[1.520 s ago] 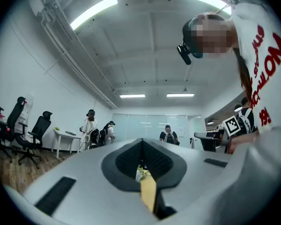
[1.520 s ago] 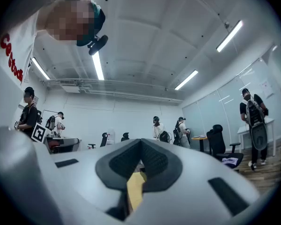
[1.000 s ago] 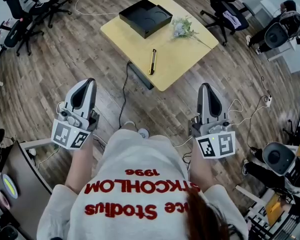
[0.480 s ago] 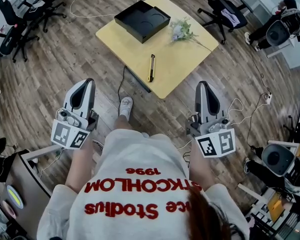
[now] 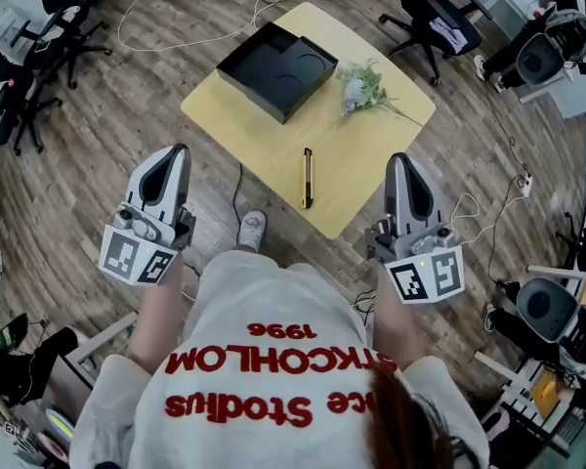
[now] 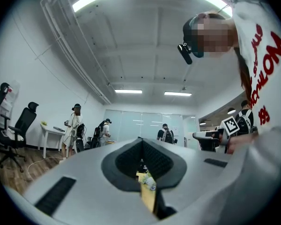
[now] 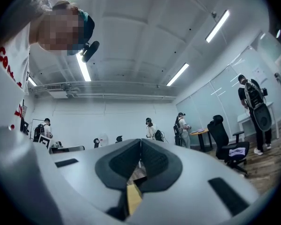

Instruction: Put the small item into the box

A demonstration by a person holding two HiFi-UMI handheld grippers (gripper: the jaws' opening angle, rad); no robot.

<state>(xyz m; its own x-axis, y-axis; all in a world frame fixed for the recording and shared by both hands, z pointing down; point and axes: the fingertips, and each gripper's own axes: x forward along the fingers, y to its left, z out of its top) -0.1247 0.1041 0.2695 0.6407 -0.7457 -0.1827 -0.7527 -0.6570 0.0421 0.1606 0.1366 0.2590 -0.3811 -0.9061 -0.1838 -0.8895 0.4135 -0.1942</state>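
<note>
Currently the small item, a slim yellow-and-black utility knife [image 5: 307,178], is lying flat on the yellow desk [image 5: 376,149], close to the edge nearest the person and well apart from the black box [image 5: 277,59]. The box is sitting open-topped at the far corner of the same desk, and it is appearing empty. A sprig of artificial flowers [image 5: 361,88] is lying just beside the box, between it and the far right edge.

The left tongs [image 5: 177,154] and the right tongs [image 5: 400,161] are hovering over the wooden floor [image 5: 107,145], short of the desk, one on each side of the knife in the head view. Neither is touching anything. Each gripper view is showing its jaws with the tips together and nothing between them.

Step in hand, as judged: the approach, with no pickup begun yet. The next move is calling for the following:
- bringing one pair of tongs over the knife; the right pair is looking no worse placed than the left
- parting its jaws before descent
- closing across the narrow body of the knife, since it is lying low on the surface
- carrying it across to the box

Count: one knife, one box, one sprig of flowers, one desk, two pairs of tongs
</note>
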